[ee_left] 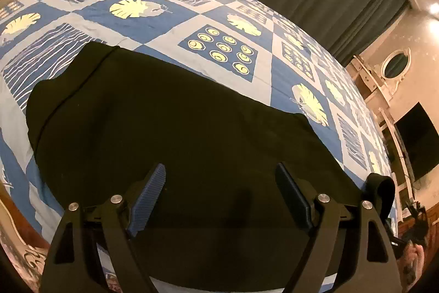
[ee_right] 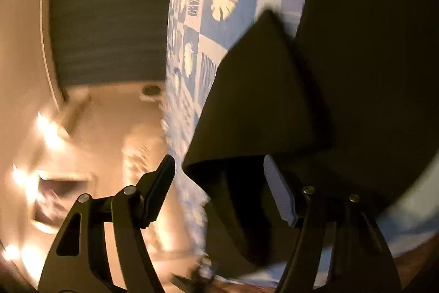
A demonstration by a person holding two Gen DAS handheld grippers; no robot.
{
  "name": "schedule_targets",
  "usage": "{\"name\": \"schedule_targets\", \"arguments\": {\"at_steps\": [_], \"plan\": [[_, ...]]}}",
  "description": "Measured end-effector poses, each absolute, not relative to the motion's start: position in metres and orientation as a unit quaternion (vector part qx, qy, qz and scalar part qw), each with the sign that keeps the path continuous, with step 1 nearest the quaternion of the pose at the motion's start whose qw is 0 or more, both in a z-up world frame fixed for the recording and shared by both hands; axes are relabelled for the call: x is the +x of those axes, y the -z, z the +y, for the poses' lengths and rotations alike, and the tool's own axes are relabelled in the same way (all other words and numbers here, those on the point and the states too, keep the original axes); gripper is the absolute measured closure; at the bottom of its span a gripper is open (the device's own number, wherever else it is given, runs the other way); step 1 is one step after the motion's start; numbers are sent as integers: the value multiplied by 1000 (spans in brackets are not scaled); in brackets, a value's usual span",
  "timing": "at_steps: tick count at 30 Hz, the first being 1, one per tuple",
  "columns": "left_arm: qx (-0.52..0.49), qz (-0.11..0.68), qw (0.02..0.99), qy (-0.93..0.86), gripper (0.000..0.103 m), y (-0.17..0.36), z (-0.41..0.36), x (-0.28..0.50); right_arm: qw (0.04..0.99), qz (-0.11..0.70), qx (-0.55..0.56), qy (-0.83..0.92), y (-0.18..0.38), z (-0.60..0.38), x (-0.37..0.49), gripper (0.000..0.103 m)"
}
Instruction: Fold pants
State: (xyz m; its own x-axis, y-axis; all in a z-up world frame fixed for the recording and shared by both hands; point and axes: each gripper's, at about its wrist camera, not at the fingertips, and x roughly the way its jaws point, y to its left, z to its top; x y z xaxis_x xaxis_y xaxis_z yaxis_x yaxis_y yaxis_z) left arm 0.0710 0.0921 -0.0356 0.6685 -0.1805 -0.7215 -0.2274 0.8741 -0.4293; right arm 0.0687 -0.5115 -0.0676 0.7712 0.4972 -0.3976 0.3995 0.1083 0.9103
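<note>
1. The black pants (ee_left: 170, 122) lie spread on the patterned bedspread (ee_left: 153, 7), one flap raised in the right wrist view.
2. The left gripper (ee_left: 219, 199) hovers over the cloth, jaws wide, grasping nothing.
3. The right gripper (ee_right: 219, 188) stands released; the flap sits between its pads, unpinched.
4. The fabric looks soft, light and limp; it is best pinched at an edge or corner.

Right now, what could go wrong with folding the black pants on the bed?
The right gripper is open with a loose flap of the pants between its fingers, so the flap may slip out. The left gripper is open above the cloth, pinning nothing, so the pants could slide on the bedspread.
</note>
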Motion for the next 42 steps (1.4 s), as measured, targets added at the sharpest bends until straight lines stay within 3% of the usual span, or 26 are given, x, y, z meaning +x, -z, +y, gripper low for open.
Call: {"name": "schedule_targets", "arguments": {"at_steps": [6,7,8,9,12,16,21,27,30,32,34,39,40,41,42], "plan": [[-249,407,879,-12,22,36,91,70,641,278,715,36,99,-501,92,36],[-249,407,879,-11,22,36,91,70,647,268,712,47,99,-503,92,46],[-249,407,879,-11,22,36,91,70,662,265,699,54,97,-508,94,73],[-250,407,878,-11,22,36,91,70,674,267,687,52,95,-511,97,86],[-252,406,878,-10,22,37,91,70,713,291,636,52,82,-525,99,93],[-248,407,879,-12,22,36,91,70,765,315,561,40,51,-554,90,93],[-239,407,881,-17,21,36,87,70,828,404,388,32,11,-602,74,93],[-218,409,886,-23,21,36,78,70,829,485,263,88,30,-648,37,92],[-190,409,892,-26,21,38,72,71,820,484,299,68,58,-654,32,84],[-177,410,894,-27,20,39,69,71,811,451,369,49,64,-668,27,59],[-170,410,896,-29,20,39,67,70,797,414,438,34,67,-676,18,47],[-167,409,897,-29,20,40,67,71,761,322,560,56,87,-700,-6,47],[-166,409,897,-28,20,40,66,71,758,312,571,56,89,-701,-9,53],[-166,410,897,-28,19,40,66,71,754,313,574,59,92,-703,-12,71],[-164,410,897,-28,19,40,66,71,757,319,567,70,93,-703,-14,81]]}}
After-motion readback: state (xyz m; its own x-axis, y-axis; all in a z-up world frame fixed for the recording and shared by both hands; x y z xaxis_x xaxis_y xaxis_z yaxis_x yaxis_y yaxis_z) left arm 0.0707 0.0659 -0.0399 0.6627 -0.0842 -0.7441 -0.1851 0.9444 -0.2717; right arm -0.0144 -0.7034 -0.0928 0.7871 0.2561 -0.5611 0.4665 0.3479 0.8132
